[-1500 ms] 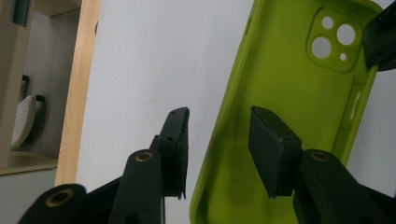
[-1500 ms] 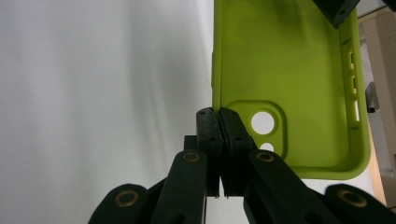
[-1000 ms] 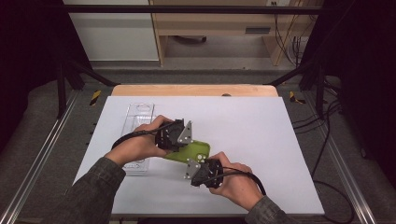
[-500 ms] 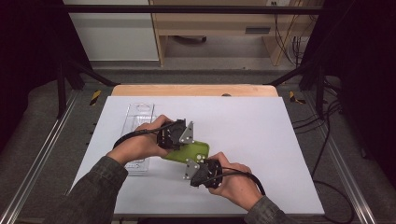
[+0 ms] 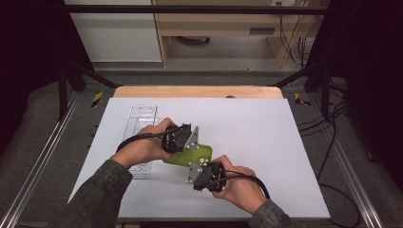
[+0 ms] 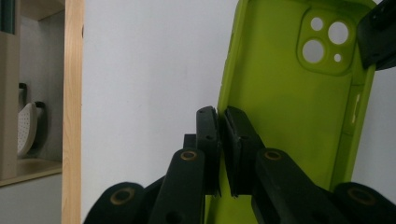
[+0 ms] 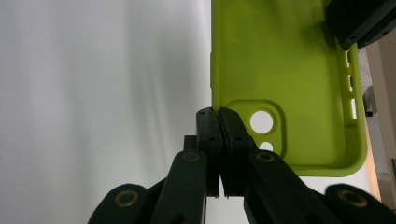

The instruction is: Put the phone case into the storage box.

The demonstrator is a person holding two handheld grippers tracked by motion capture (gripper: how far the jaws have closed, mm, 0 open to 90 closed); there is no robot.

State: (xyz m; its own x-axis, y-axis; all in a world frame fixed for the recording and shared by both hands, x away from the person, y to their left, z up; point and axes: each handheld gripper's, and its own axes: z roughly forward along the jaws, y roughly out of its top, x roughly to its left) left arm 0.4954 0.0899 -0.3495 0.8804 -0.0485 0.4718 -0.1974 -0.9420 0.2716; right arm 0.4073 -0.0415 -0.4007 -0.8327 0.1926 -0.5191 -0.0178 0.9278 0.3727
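Phone case (image 5: 190, 156), lime green, soft, with the open inner side and camera cut-outs showing; seen in the lower middle of the high view, lying low over the white table top (image 5: 256, 133) between the two hands, whether it rests on the top cannot be told. Left gripper (image 5: 183, 142), black with a grey plate, sits just left of centre in the high view, held in the left hand (image 5: 142, 149); in the left gripper view (image 6: 222, 140) its jaws have just been closing and now pinch the long side wall of the case between the pads, one pad inside the case and one outside. Right gripper (image 5: 202, 172), black with a grey plate, sits below and right of the case in the high view, held in the right hand (image 5: 240, 185); in the right gripper view (image 7: 218, 135) its jaws stand narrow and clamp the case rim at the corner beside the camera cut-outs. Each gripper view shows the other gripper's black tip at its upper right, at the far end of the case. Clear plastic tray (image 5: 142, 123), flat, long and narrow, lies on the table top at the left of the high view, partly under the left hand. Trailing cables run from both grippers toward the bottom of the frame. Wooden table edge (image 5: 199, 91) borders the white top at the far side.
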